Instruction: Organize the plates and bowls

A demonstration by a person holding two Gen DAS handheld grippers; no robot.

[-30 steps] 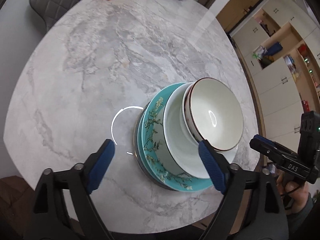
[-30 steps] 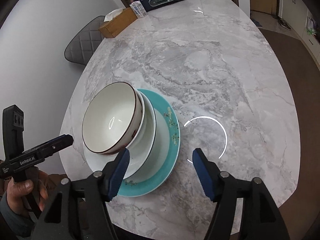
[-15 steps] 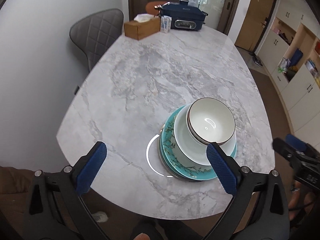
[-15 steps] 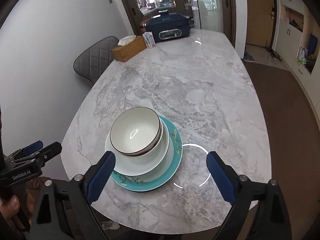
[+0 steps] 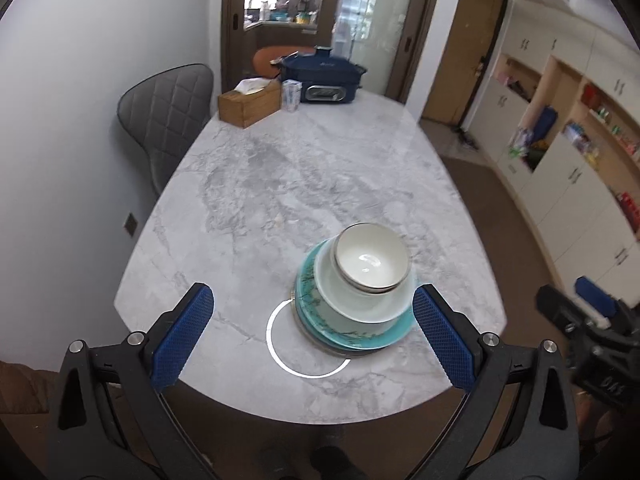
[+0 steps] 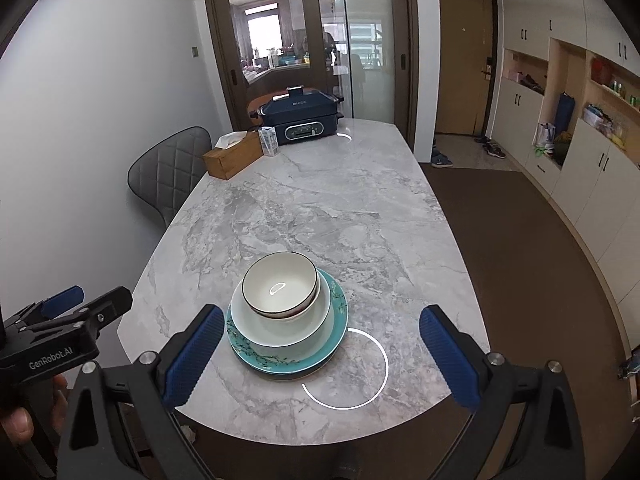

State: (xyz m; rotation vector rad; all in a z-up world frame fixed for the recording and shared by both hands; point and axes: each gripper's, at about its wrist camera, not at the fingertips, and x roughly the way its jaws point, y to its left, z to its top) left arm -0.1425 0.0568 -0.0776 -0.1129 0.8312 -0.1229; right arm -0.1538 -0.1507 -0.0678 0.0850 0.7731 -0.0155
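A stack of dishes stands near the front edge of the marble table (image 5: 280,184). A teal floral plate (image 5: 320,322) lies low in it, with a dark rim showing beneath. On it rests a white plate (image 5: 360,306), topped by nested white bowls with dark rims (image 5: 370,262). My left gripper (image 5: 312,289) hovers open, above and in front of the stack, holding nothing. My right gripper (image 6: 322,312) is open too, high over the table's near edge and apart from the bowls (image 6: 280,284) and the teal plate (image 6: 339,320). Each gripper also shows at the other view's edge.
At the far end of the table are a wooden tissue box (image 5: 249,103), a small carton (image 5: 291,96) and a blue electric cooker (image 5: 324,78). A grey quilted chair (image 5: 168,116) stands against the left wall. Cabinets and shelves (image 5: 580,168) line the right side.
Both grippers have risen and drawn back from the stack, so the whole table now shows. The right jaws have spread wider. The stack has stayed in place.
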